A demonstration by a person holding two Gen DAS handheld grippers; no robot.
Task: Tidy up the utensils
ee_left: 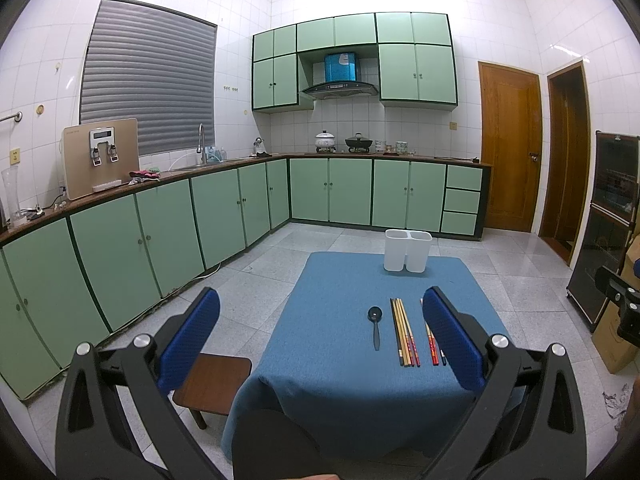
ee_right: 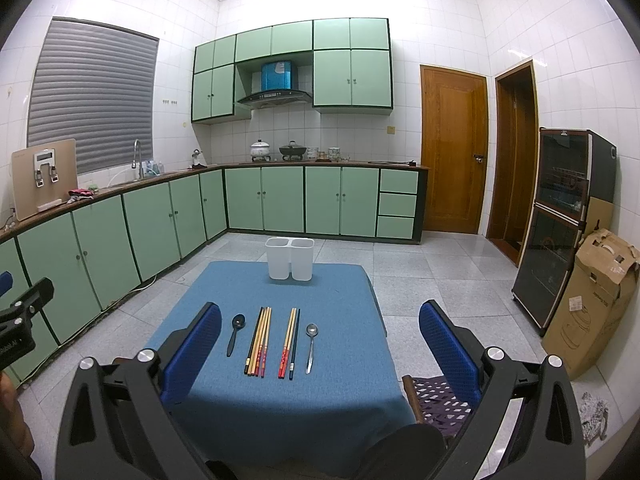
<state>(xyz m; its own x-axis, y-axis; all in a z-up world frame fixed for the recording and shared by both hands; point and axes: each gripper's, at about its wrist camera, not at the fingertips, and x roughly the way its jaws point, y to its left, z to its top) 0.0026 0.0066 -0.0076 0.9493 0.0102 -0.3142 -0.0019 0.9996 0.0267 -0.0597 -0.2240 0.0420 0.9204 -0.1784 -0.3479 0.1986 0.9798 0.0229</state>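
on the table (ee_right: pixel 340 280), the two-compartment holder (ee_right: pixel 289 258) stands at 12 o'clock; nearer, left to right: spoon (ee_right: pixel 236 334), chopstick bundle (ee_right: pixel 259 340), second bundle (ee_right: pixel 289 342), another spoon (ee_right: pixel 311 346)

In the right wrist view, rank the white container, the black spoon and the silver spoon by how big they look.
1. white container, though farthest from the camera.
2-3. black spoon and silver spoon: they look alike, so no ranking.

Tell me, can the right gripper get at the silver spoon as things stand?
Probably yes. The right gripper is open and empty, and the silver spoon lies alone on the blue cloth, apart from the chopsticks, with nothing on top.
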